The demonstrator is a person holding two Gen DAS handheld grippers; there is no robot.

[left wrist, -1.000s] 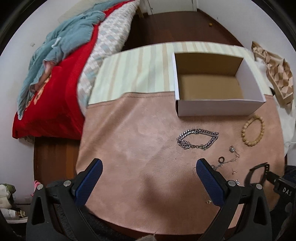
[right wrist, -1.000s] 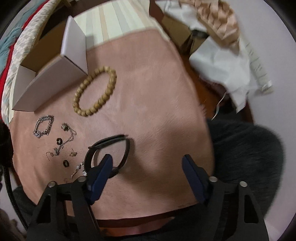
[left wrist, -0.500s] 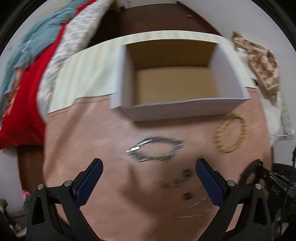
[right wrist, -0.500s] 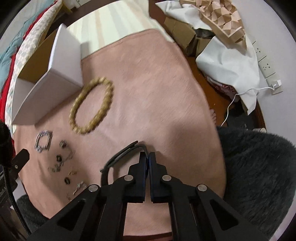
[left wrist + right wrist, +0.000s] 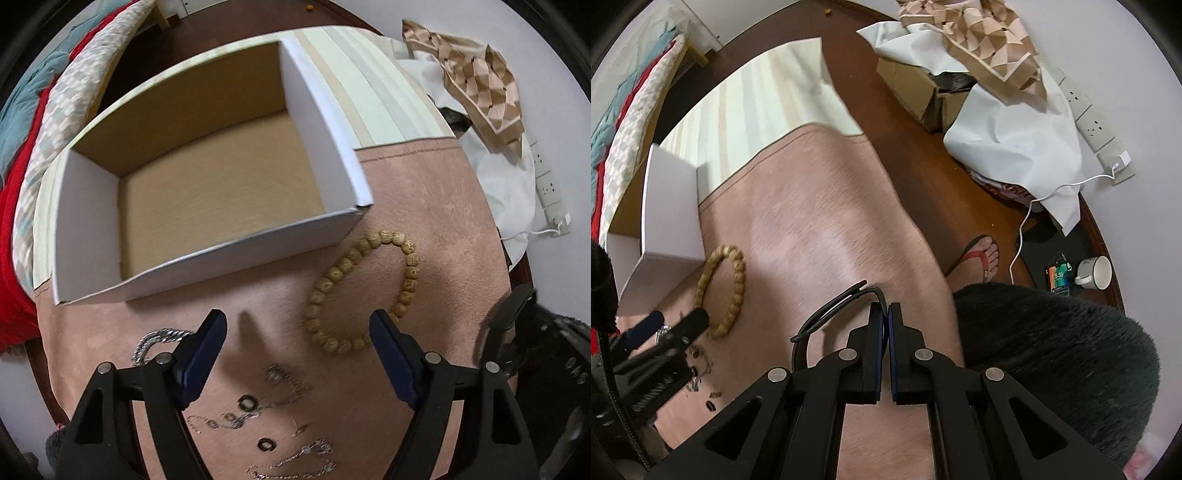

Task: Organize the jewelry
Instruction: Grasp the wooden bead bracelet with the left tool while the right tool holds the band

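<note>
Bedroom corner with dark wooden floor (image 5: 916, 155)

White walls (image 5: 1115, 48); a bed with red cover (image 5: 14, 206) at the left; a wall socket strip (image 5: 1097, 129) with a white cable, a mug (image 5: 1095, 272) probably on the floor.

At the upper left of your left-wrist view lie a red blanket (image 5: 14, 206) and a teal cloth (image 5: 26, 99). In your right-wrist view, a white sheet (image 5: 1015, 140) drapes a cardboard carton (image 5: 912, 85) at upper right, a white cable (image 5: 1034, 214) runs to a wall socket (image 5: 1108, 155), and at right stands a mug (image 5: 1095, 272), beside what may be a small packet (image 5: 1059, 275).
</note>
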